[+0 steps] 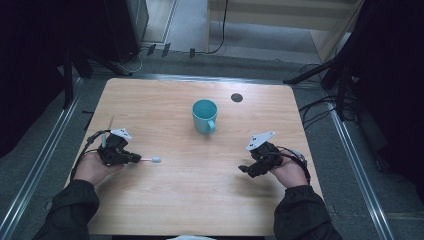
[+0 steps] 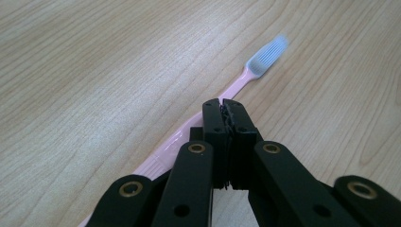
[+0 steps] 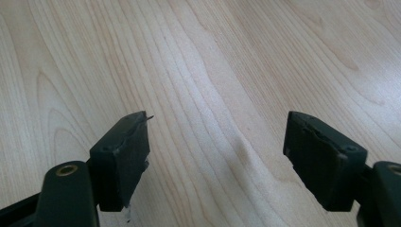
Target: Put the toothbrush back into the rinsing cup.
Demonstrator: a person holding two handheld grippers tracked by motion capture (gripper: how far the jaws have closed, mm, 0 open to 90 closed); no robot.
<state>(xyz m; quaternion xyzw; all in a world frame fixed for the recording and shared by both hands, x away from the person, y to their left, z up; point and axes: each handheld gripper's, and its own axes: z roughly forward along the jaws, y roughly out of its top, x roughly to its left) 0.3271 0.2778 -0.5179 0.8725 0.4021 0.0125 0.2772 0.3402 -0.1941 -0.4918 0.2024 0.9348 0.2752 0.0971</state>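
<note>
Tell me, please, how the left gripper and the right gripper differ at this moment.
The left gripper has its jaws shut on the pink toothbrush; the right gripper has its jaws wide open with nothing between them. The left one sits low at the toothbrush's handle; the right one is over bare table. Both have black jaws.

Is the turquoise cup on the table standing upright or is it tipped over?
Upright. In the high view the cup stands on its base on the table, its round mouth facing up and its handle toward the person.
</note>
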